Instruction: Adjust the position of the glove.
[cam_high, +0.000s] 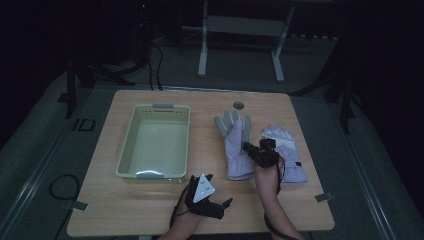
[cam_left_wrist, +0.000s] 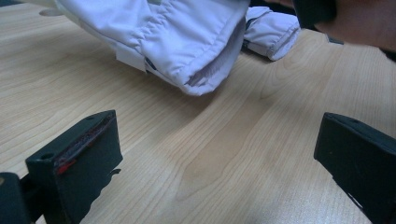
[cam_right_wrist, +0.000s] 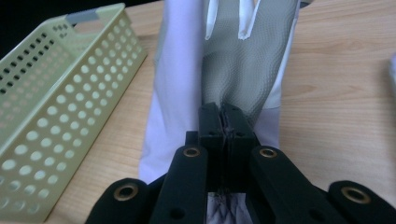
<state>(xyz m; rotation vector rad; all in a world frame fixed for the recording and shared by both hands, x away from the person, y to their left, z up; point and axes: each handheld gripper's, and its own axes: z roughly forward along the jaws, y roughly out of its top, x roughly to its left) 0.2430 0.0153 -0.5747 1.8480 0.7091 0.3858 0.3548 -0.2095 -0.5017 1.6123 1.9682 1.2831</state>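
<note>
Two pale lilac gloves lie on the wooden table (cam_high: 150, 210). The left glove (cam_high: 234, 145) lies palm up and shows a grey grip surface (cam_right_wrist: 243, 56). My right gripper (cam_high: 247, 146) is over its palm, jaws pressed together (cam_right_wrist: 226, 112), and the grey fabric draws in to the tips as if pinched. The second glove (cam_high: 287, 155) lies just right of that hand. Near the table's front edge my left gripper (cam_high: 220, 190) stands open with nothing between its jaws (cam_left_wrist: 215, 154). It faces the cuff of the near glove (cam_left_wrist: 177, 32), with the other glove (cam_left_wrist: 273, 30) behind.
A pale green perforated basket (cam_high: 125, 150) sits on the left half of the table, with its wall (cam_right_wrist: 56, 107) close to the held glove. A small round grey disc (cam_high: 238, 105) lies near the far edge. Dark floor and a stand lie beyond.
</note>
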